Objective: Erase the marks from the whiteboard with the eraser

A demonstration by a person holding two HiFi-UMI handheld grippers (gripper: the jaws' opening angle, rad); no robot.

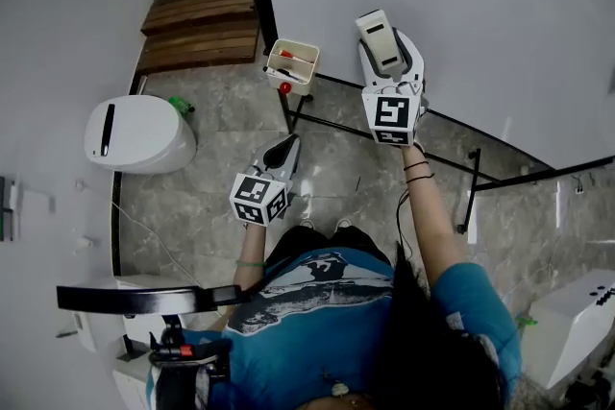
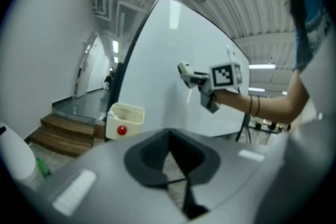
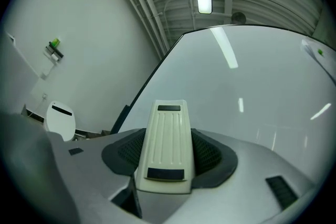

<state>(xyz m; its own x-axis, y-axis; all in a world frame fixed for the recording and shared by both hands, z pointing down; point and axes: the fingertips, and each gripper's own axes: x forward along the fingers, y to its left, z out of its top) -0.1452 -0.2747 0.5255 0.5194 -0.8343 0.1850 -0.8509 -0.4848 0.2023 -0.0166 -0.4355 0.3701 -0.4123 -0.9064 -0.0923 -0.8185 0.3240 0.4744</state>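
The big whiteboard point(image 1: 461, 5) stands upright on a wheeled stand; I see no marks on the part of its face point(image 3: 252, 92) that shows. My right gripper point(image 1: 387, 53) is raised in front of the board, shut on a cream ribbed eraser point(image 3: 165, 144) that sticks out past the jaws. In the left gripper view the eraser point(image 2: 185, 72) points at the board point(image 2: 168, 44), very near it; contact is unclear. My left gripper point(image 1: 282, 152) hangs lower and to the left, shut with nothing in it, its dark pads point(image 2: 152, 157) meeting.
A cream tray point(image 1: 293, 62) with markers and a red knob hangs at the board's left edge. The stand's black legs point(image 1: 471, 192) cross the stone floor. A white rounded unit point(image 1: 135, 134) and wooden steps point(image 1: 197, 29) lie to the left.
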